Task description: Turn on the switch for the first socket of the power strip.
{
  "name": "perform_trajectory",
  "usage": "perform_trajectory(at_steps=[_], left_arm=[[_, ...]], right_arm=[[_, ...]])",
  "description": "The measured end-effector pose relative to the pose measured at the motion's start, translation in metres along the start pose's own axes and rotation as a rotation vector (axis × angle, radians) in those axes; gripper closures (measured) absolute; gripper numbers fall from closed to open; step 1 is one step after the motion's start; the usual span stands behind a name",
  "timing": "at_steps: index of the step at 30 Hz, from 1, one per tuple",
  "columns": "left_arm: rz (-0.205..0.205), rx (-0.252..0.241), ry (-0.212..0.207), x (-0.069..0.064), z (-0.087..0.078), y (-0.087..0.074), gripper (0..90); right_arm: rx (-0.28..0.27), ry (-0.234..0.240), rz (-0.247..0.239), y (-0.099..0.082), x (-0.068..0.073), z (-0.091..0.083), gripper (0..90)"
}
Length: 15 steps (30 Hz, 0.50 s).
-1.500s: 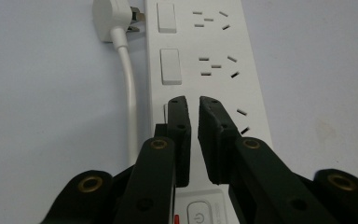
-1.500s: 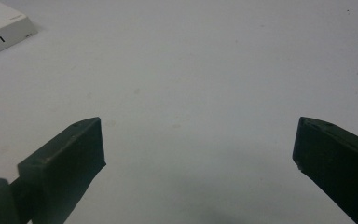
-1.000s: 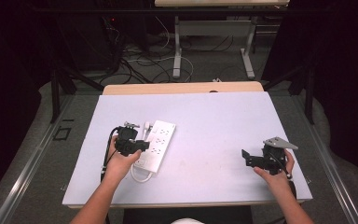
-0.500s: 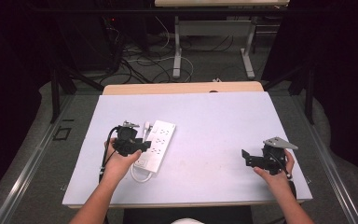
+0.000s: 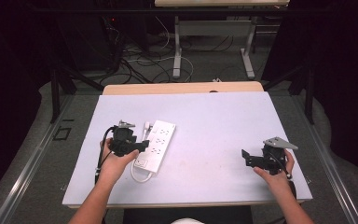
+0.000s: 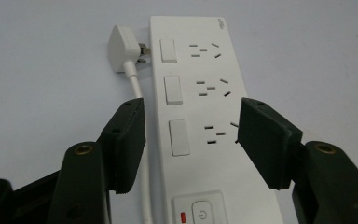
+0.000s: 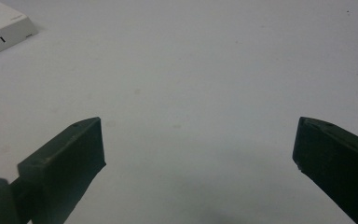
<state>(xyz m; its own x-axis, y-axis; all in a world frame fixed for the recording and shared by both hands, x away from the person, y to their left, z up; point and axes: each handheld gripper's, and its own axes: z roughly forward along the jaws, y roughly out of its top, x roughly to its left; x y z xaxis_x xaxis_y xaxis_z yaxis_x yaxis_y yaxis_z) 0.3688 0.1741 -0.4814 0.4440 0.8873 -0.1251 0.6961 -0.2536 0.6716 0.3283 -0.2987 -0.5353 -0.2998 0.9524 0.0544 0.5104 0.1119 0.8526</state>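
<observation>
The table (image 5: 214, 140) holds one white power strip (image 5: 156, 144) with three rocker switches, three socket groups, one power button (image 6: 200, 210), one plug (image 6: 122, 46), and two grippers.

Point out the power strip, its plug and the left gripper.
power strip (image 6: 200, 88), left gripper view, on its white top face.
plug (image 6: 121, 46), left gripper view, on its white body.
left gripper (image 6: 191, 135), left gripper view, midway between its fingertips.

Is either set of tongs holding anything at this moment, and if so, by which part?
Nothing is held. The left tongs have just been opening and straddle the power strip without pressing it. The right tongs stand open over bare table.
</observation>
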Motion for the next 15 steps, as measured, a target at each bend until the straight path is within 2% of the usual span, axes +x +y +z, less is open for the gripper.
perform_trajectory(at_steps=[8, 11, 15], left_arm=[[-0.013, -0.046, 0.014, 0.011, -0.006, -0.003, 34.7], [-0.033, -0.075, 0.013, 0.016, -0.009, -0.005, 31.2], [-0.055, -0.089, 0.006, 0.022, -0.012, -0.006, 28.5]], right_arm=[[0.004, -0.001, 0.005, 0.0, 0.001, 0.0, 1.6], [0.005, -0.003, 0.004, 0.0, 0.001, 0.0, 1.6], [0.003, -0.002, 0.001, 0.0, 0.001, 0.0, 1.6]])
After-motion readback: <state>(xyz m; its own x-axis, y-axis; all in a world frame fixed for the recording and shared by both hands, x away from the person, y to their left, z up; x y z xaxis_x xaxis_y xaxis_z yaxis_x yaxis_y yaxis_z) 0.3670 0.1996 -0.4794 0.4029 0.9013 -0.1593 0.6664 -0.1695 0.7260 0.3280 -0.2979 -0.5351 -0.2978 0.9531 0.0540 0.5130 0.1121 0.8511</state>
